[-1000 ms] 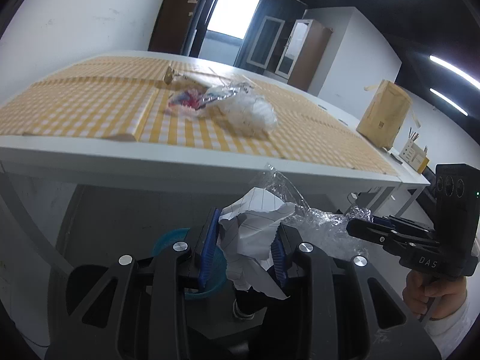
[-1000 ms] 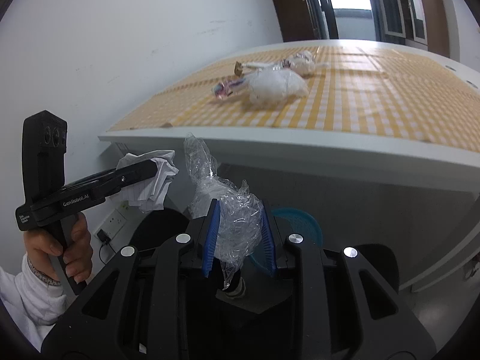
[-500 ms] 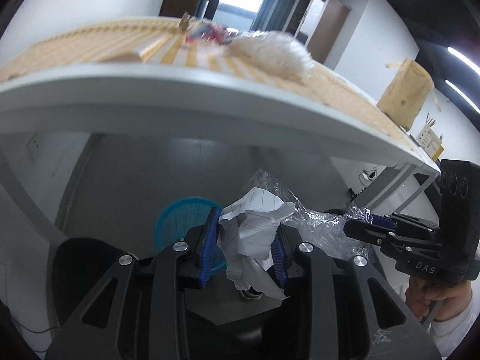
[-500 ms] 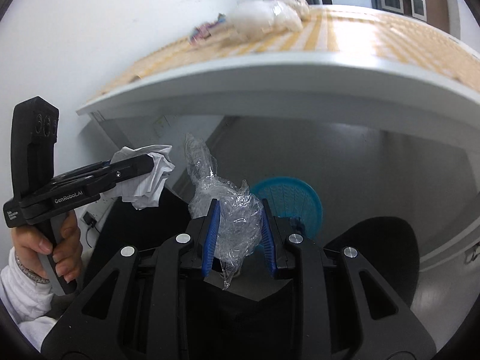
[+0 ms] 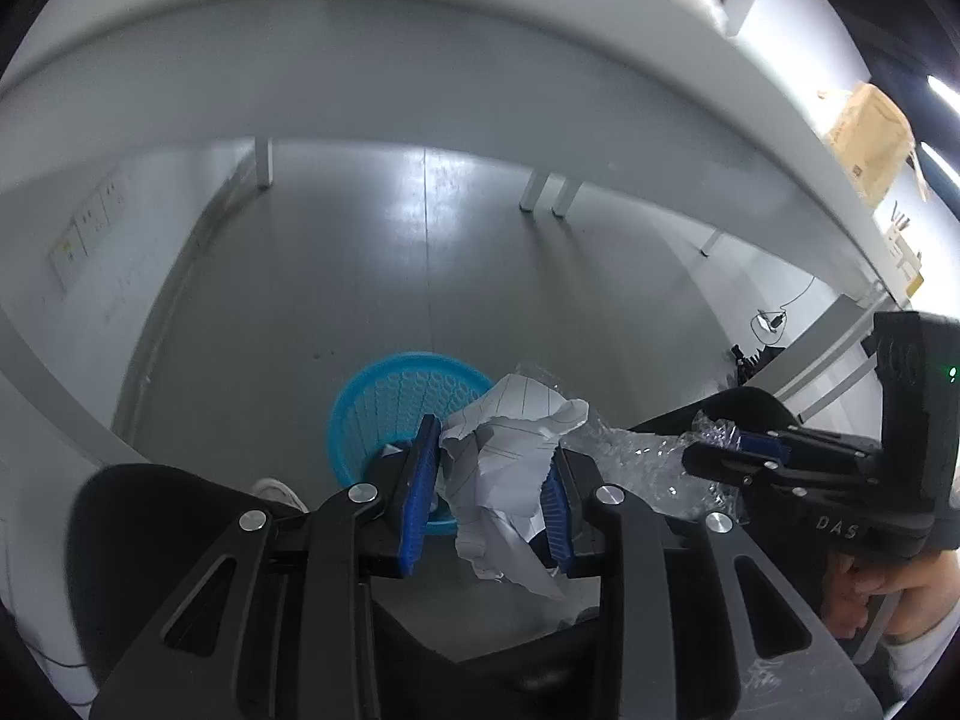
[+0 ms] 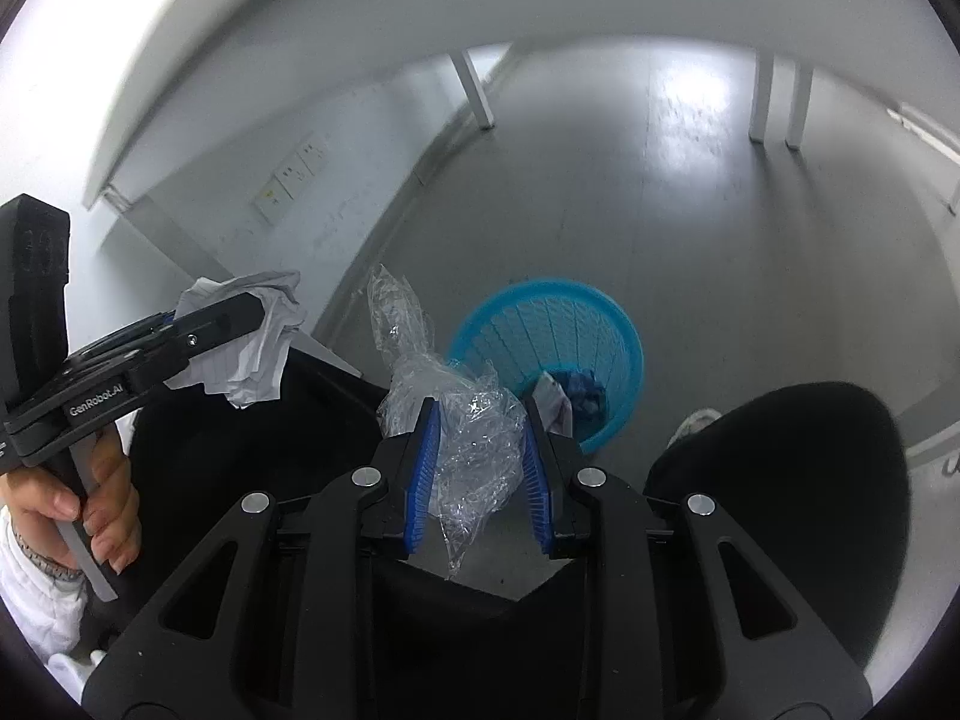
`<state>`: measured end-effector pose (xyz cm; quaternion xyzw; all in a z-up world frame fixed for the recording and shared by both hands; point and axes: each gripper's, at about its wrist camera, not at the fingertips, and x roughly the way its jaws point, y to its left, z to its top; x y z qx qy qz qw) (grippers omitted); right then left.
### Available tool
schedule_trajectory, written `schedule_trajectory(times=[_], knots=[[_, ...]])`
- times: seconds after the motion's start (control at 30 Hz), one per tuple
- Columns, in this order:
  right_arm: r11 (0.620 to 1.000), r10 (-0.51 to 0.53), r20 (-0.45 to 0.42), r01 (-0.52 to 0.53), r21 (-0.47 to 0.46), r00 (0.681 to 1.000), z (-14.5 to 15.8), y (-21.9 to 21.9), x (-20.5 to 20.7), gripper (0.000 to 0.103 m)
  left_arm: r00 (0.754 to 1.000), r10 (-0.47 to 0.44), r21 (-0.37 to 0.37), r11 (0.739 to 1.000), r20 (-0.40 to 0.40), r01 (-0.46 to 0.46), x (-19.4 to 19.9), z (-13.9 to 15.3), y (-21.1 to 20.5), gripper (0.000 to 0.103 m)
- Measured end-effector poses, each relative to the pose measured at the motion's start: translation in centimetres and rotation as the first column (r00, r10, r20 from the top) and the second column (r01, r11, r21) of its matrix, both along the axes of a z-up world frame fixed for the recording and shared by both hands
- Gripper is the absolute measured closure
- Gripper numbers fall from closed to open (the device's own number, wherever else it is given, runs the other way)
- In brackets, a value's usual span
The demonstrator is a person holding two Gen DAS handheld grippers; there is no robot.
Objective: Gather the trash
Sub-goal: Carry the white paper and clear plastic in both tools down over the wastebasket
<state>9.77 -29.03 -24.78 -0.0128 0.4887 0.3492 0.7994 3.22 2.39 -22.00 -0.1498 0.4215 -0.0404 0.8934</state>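
Note:
My left gripper (image 5: 492,456) is shut on a crumpled sheet of lined white paper (image 5: 510,468). It also shows in the right wrist view (image 6: 252,348), at the left. My right gripper (image 6: 477,444) is shut on a wad of clear plastic wrap (image 6: 462,420), which also shows in the left wrist view (image 5: 648,468). A blue mesh waste basket (image 5: 390,408) stands on the floor below and just beyond both grippers (image 6: 576,330). Some paper scraps lie in its bottom.
The white table's underside (image 5: 420,60) arches overhead, with its legs (image 5: 540,192) behind the basket. A black chair seat (image 6: 810,480) sits at the right and another dark shape (image 5: 150,516) at the left. A wall socket plate (image 6: 294,174) is on the left wall.
Both grippers have dropped below the table edge and tilted down toward the floor. The tabletop trash has left view and the blue basket is now in front of both.

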Motion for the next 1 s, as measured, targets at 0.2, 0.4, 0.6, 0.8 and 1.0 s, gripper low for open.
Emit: schedule_trajectory(times=[0.2,0.4,0.6,0.8,1.0], knots=[[0.999,-0.025,-0.066,0.023,-0.03,0.997,-3.0,1.4,2.5,0.078,0.998,0.016,0.003,1.0,-0.067,-0.015,2.7,-3.1,0.6,0.072],[0.998,-0.034,-0.097,0.028,-0.06,0.995,-5.1,3.1,4.6,0.078,0.989,0.045,-0.029,0.998,-0.142,-0.05,5.1,-5.8,1.9,0.072],[0.996,-0.032,-0.12,0.022,-0.082,0.992,-7.2,4.5,6.0,0.078,0.981,0.062,-0.048,0.996,-0.183,-0.072,6.9,-7.1,2.4,0.072],[0.99,-0.033,-0.158,0.011,-0.138,0.987,-10.0,6.9,8.4,0.078,0.969,0.097,-0.06,0.992,-0.229,-0.114,9.2,-9.3,3.0,0.072],[0.984,-0.037,-0.194,0.002,-0.179,0.98,-12.1,8.2,9.9,0.078,0.941,0.143,-0.104,0.978,-0.308,-0.183,11.6,-11.9,4.3,0.072]])
